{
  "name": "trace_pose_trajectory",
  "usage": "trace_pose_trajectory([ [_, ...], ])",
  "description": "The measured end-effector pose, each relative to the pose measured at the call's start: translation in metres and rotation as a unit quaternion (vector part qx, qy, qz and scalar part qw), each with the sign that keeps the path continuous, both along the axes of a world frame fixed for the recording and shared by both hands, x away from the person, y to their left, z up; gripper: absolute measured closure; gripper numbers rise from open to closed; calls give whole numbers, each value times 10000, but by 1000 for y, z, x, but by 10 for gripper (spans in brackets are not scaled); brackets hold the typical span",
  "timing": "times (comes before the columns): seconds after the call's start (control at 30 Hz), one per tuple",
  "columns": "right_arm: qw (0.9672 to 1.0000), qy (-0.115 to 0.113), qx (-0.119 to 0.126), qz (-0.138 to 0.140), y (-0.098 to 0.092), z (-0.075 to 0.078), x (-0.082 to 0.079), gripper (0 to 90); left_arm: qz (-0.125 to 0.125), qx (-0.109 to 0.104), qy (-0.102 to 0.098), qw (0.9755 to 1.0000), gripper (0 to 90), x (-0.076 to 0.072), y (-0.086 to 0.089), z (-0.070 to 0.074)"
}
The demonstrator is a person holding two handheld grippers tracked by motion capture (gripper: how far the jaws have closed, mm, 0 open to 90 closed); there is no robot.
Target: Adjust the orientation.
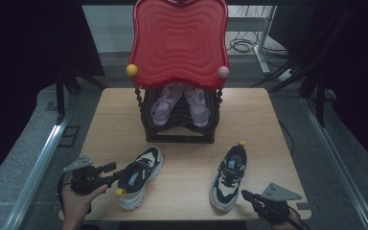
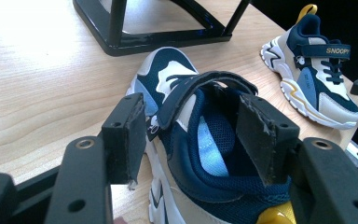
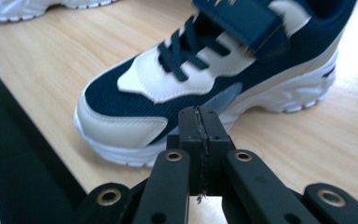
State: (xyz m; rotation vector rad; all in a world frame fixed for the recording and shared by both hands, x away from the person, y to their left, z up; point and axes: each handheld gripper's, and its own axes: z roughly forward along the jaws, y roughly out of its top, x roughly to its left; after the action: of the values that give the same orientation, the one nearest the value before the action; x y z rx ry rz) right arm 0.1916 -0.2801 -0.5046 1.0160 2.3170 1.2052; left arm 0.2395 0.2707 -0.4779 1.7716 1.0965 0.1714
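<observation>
Two navy, white and beige sneakers stand on the wooden table [image 1: 110,120]. My left gripper [image 1: 121,174] is open around the heel end of the left sneaker [image 1: 146,165]. In the left gripper view the jaws of my left gripper [image 2: 191,116] straddle the collar and raised strap of the left sneaker [image 2: 177,84], one pad outside it and one over its far rim. The right sneaker [image 1: 229,175] [image 2: 314,70] points toward the front edge. My right gripper [image 1: 246,194] [image 3: 199,119] is shut and empty, just short of the toe side of the right sneaker [image 3: 191,70].
A black wire rack [image 1: 179,135] stands at the table's back middle, holding a pair of pink sandals [image 1: 165,103]. A big red wavy tray [image 1: 179,43] tops it, with a yellow knob [image 1: 132,70] and a pink knob [image 1: 223,72]. Dark floor surrounds the table.
</observation>
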Motion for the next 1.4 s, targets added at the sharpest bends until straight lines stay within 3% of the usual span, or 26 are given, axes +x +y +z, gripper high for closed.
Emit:
trace_pose_trajectory([
  [0.47,9994,203,-69,286,6,-13,1,898,6,-8,-22,10000,425,0,-1,0],
  [0.83,9992,163,-95,340,11,-15,5,899,23,-2,-18,10000,425,-1,1,-1],
  [1.4,9979,73,-151,624,37,-15,12,899,19,13,20,10000,424,-1,0,-2],
])
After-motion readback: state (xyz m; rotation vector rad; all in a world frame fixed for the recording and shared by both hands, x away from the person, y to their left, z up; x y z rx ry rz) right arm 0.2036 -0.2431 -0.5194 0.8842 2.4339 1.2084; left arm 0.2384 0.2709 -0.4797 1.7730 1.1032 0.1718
